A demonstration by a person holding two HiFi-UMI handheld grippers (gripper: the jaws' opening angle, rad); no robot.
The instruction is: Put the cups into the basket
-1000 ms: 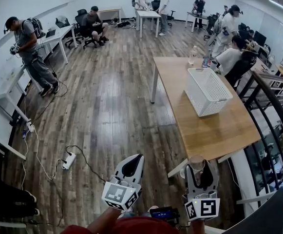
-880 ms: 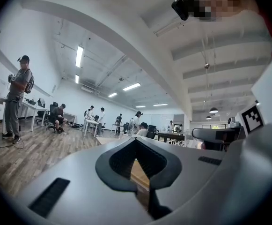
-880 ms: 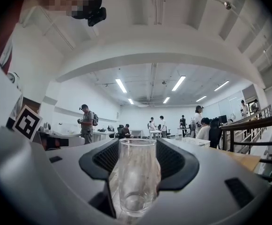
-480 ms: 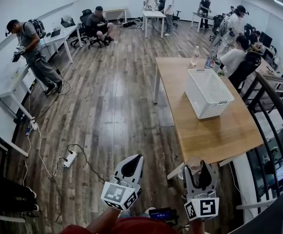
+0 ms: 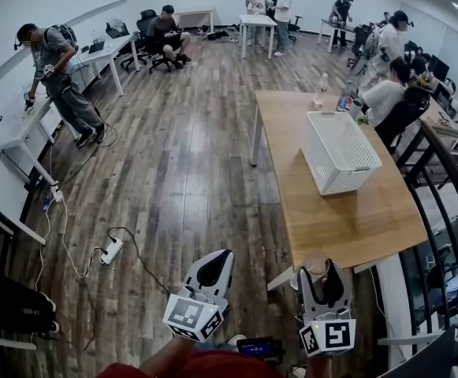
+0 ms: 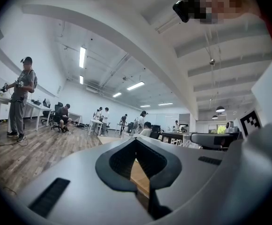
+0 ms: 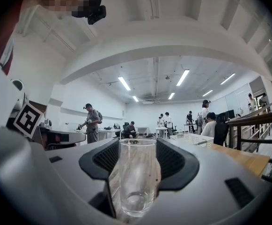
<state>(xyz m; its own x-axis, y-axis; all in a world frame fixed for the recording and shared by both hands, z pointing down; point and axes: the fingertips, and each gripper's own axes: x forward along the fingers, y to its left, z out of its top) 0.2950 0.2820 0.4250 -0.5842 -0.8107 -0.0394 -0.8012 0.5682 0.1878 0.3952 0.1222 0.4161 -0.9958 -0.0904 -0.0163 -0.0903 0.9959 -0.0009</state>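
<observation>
Checking what's hidden first: in the head view only the rim of the glass cup [image 7: 136, 182] shows, and the rest sits behind the right gripper [image 7: 136, 148]. Both arms are cut off at the bottom edge. Items at the far end of the wooden desk [image 5: 347, 219] are too small to make out. White basket [image 5: 345, 176] stands mid-desk, well apart from both grippers. Open office, plank floor [image 5: 181, 172], power strip [image 5: 110, 252] lying on it. Cup is upright between the right jaws, pads pressed on both sides, just off the desk's near corner. Left gripper [image 6: 136, 142]: jaws closed tip to tip, nothing in them.
</observation>
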